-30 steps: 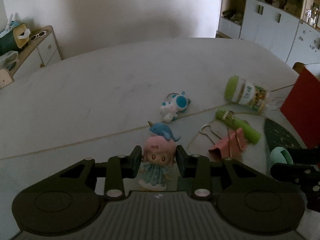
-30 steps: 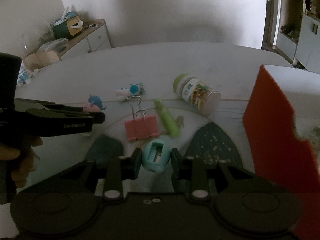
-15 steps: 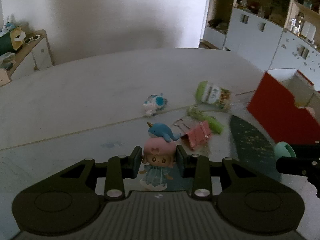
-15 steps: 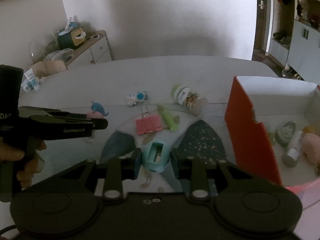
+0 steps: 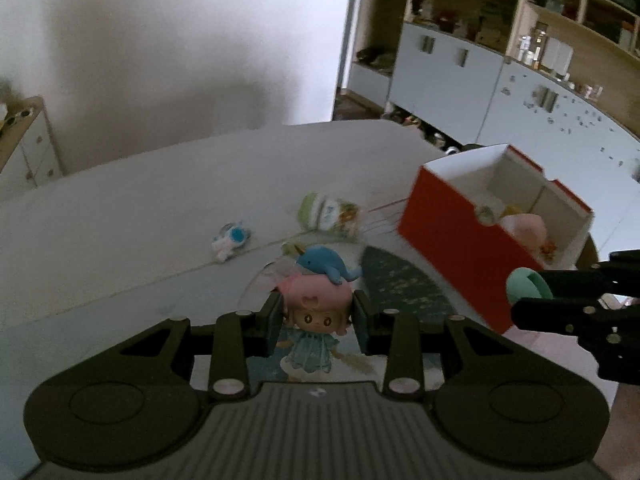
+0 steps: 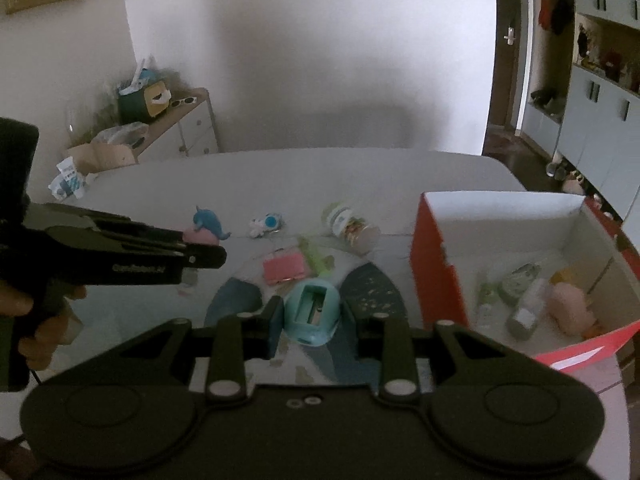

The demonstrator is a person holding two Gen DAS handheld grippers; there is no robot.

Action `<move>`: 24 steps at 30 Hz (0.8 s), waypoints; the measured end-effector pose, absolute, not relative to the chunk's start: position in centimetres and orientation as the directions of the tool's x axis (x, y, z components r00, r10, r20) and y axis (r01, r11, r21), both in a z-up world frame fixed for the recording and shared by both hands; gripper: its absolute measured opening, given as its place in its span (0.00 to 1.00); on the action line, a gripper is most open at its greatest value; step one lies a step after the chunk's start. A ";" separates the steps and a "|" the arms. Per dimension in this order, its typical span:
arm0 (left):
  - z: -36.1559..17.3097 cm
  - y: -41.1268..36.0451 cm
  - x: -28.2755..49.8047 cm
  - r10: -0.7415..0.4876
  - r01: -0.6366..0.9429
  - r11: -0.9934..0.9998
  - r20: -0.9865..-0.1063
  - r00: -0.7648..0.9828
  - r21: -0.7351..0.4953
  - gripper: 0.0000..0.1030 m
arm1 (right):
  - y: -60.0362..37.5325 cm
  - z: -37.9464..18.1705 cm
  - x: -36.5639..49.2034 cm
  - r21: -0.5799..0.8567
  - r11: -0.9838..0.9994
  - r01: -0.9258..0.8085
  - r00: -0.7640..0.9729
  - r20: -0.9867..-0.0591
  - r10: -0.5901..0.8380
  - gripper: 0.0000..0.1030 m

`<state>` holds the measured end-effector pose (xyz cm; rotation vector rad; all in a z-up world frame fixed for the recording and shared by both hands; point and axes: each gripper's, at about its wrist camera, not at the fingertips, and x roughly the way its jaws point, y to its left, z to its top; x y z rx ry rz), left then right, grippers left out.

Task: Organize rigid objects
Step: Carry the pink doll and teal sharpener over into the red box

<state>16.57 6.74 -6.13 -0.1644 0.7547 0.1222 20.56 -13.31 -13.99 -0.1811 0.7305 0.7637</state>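
figurine (image 5: 316, 320) – glossy plastic | box (image 6: 432, 276) – matt red card | table (image 5: 160, 208) – smooth

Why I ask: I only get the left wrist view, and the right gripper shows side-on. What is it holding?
Observer: The right gripper is shut on a teal sharpener, blade slot facing its camera.
Operator: Anything hidden behind my doll?
Observer: Yes, a pink clip lies on the table, beside a green tube.
Operator: And low in the box, behind its red wall?
Observer: A small bottle lies on its side on the box floor.
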 end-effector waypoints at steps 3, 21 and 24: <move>-5.1 5.4 17.1 0.035 -0.148 0.983 -0.686 0.727 -0.108 0.34 | -14.5 -13.7 21.0 0.100 0.723 -0.684 0.501 -0.656 0.564 0.29; -3.0 -4.2 25.7 -0.015 -0.121 0.982 -0.708 0.707 -0.142 0.34 | -24.3 -14.5 28.7 0.116 0.758 -0.642 0.526 -0.653 0.545 0.29; -2.8 -5.9 27.4 -0.015 -0.115 0.984 -0.707 0.707 -0.136 0.34 | -25.8 -15.0 30.0 0.116 0.760 -0.640 0.524 -0.658 0.542 0.29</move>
